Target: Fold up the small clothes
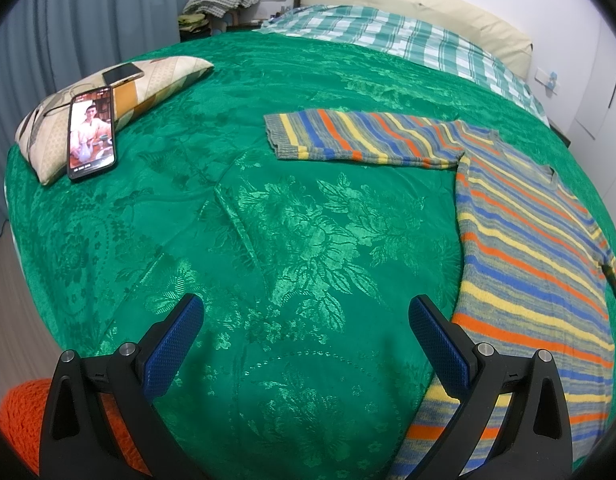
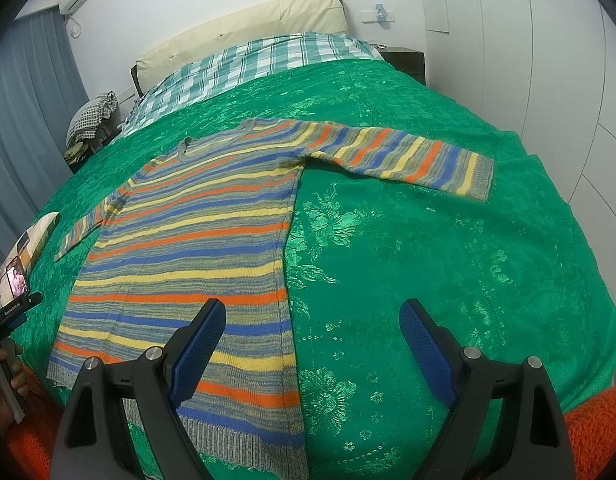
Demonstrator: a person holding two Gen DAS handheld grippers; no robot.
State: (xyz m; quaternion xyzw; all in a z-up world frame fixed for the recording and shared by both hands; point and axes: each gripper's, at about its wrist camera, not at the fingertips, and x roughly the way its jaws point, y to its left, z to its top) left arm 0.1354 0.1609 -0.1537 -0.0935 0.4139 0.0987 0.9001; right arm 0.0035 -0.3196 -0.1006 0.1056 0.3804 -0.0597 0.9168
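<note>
A striped knit sweater (image 2: 196, 240) in grey, blue, yellow and orange lies flat on the green bedspread (image 2: 447, 260), both sleeves spread out to the sides. In the left wrist view the sweater (image 1: 539, 264) fills the right side, one sleeve (image 1: 359, 140) reaching left. My left gripper (image 1: 306, 308) hovers open over bare bedspread just left of the sweater's hem. My right gripper (image 2: 311, 312) hovers open above the sweater's lower right corner, its left finger (image 2: 200, 344) over the knit. Nothing is held by either gripper.
A patterned cushion (image 1: 108, 100) at the bed's left carries two phones, one (image 1: 92, 132) with its screen lit. A plaid blanket (image 1: 395, 36) and cream headboard (image 2: 244, 36) lie at the far end. A hand (image 2: 4, 380) in an orange sleeve holds the left gripper.
</note>
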